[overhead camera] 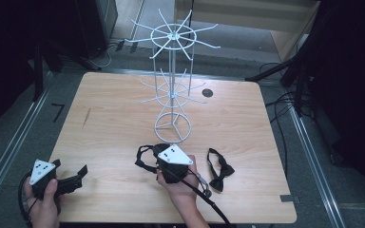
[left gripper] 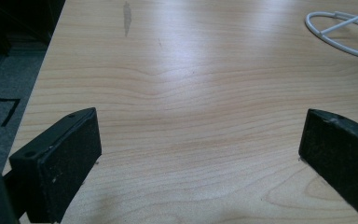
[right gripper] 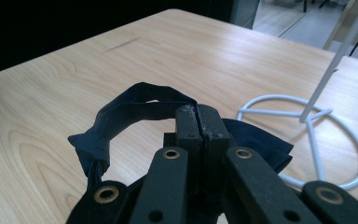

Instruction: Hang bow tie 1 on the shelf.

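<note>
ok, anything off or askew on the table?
Nothing damaged. The white wire rack stands upright, a second bow tie lies flat right of it, and the right tool is shut on a dark bow tie. A dark streak marks the tabletop.

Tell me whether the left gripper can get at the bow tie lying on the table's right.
Probably yes: the left gripper is open and empty, but the right hand sits between it and the bow tie, so it must reach around.

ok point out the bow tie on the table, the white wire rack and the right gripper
bow tie [overhead camera: 220,170], high view, its knot
white wire rack [overhead camera: 172,127], high view, its base ring
right gripper [right gripper: 198,122], right gripper view, between its jaw tips
</note>
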